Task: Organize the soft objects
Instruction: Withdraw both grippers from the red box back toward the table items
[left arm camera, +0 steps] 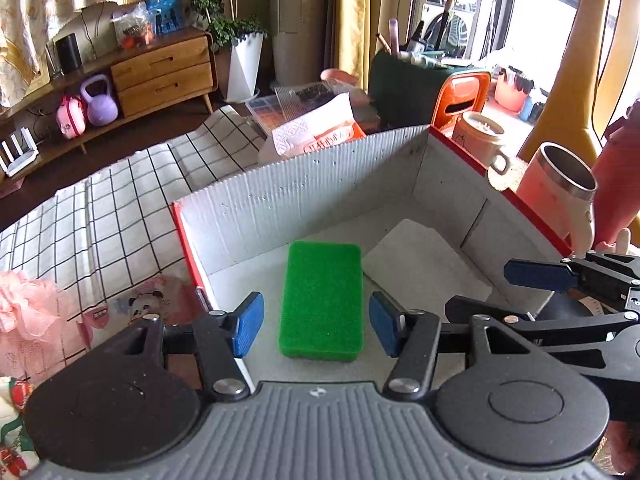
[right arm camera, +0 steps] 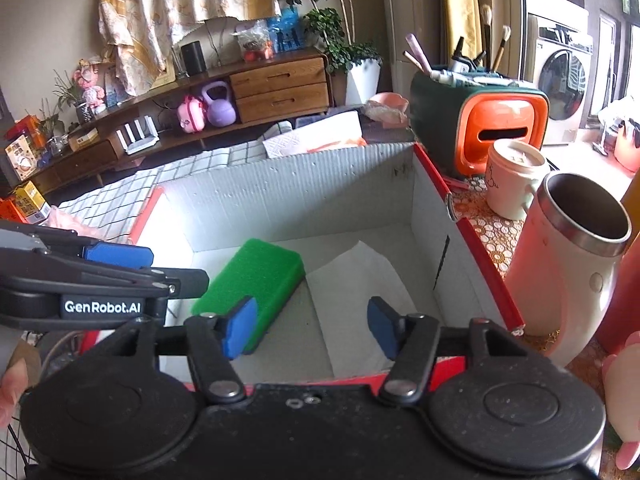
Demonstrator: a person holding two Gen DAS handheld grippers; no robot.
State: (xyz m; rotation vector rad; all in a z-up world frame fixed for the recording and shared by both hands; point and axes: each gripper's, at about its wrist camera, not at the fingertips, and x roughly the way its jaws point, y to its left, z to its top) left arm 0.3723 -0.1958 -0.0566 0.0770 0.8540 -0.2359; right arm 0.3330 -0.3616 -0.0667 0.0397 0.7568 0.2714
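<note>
The only fully legible writing is "GenRobot.AI", printed in white on the black body of the left gripper (right arm camera: 120, 264) where it enters the right wrist view from the left edge. Red lettering on the white-and-orange tissue pack (left arm camera: 316, 132) behind the box is too blurred to read, as are the marks on the cream ceramic mug (right arm camera: 512, 184). The green rectangular sponge (left arm camera: 322, 300) lies flat on the floor of the white corrugated box with red rim (left arm camera: 280, 196), just beside a white folded cloth (left arm camera: 424, 264) on the same floor. The left gripper (left arm camera: 316, 328) stands above the sponge with its blue pads (left arm camera: 250, 328) set wide, apart from the sponge and gripping nothing. The right gripper (right arm camera: 312, 328) also stands wide and empty over the box; its left pad overlaps the sponge's near end in the picture, and contact cannot be confirmed. The near wall of the box is hidden behind both gripper bodies. The pink steel-lined tumbler (right arm camera: 576, 248) is partly cut off below. A pink mesh puff (left arm camera: 24, 312) is cropped by the left edge.
</note>
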